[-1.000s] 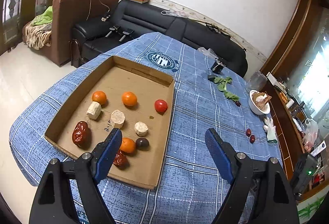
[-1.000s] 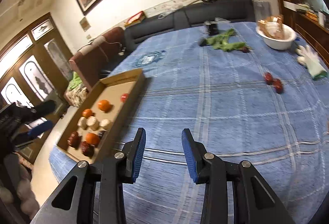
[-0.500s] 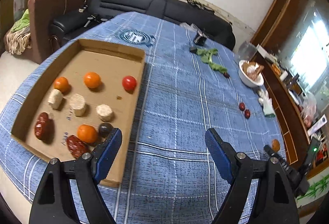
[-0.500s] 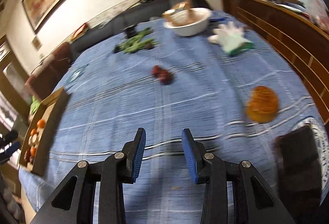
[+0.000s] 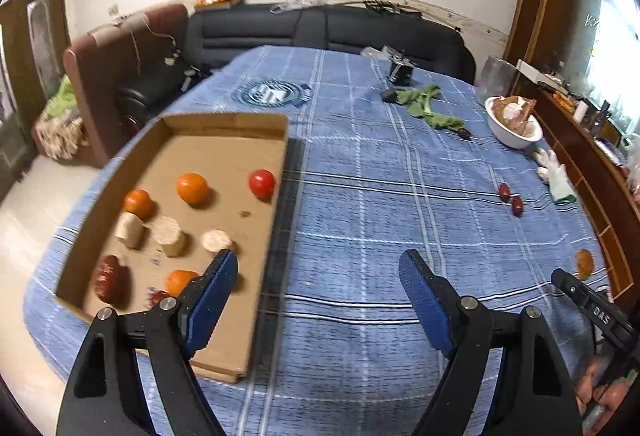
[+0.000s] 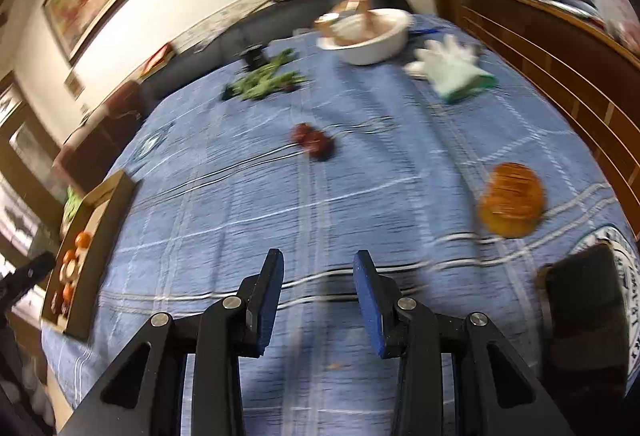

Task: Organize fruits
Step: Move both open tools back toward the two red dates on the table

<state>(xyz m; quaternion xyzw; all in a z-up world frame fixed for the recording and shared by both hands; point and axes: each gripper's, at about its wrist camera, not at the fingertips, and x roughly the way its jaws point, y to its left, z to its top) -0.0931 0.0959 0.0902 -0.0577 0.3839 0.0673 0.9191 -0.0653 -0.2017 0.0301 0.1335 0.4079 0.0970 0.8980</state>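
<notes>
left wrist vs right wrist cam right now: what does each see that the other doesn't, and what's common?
Left wrist only: the full inside of the cardboard tray, including the red tomato and the dark red fruit at its near corner, plus the open, empty left gripper.

Right wrist only: the dark flat object at the near right of the table, and the right gripper, narrowly parted with nothing between its fingers.

Both: the blue checked cloth, white bowl, glove, green leaves, the two small dark red fruits, and the orange fruit.
</notes>
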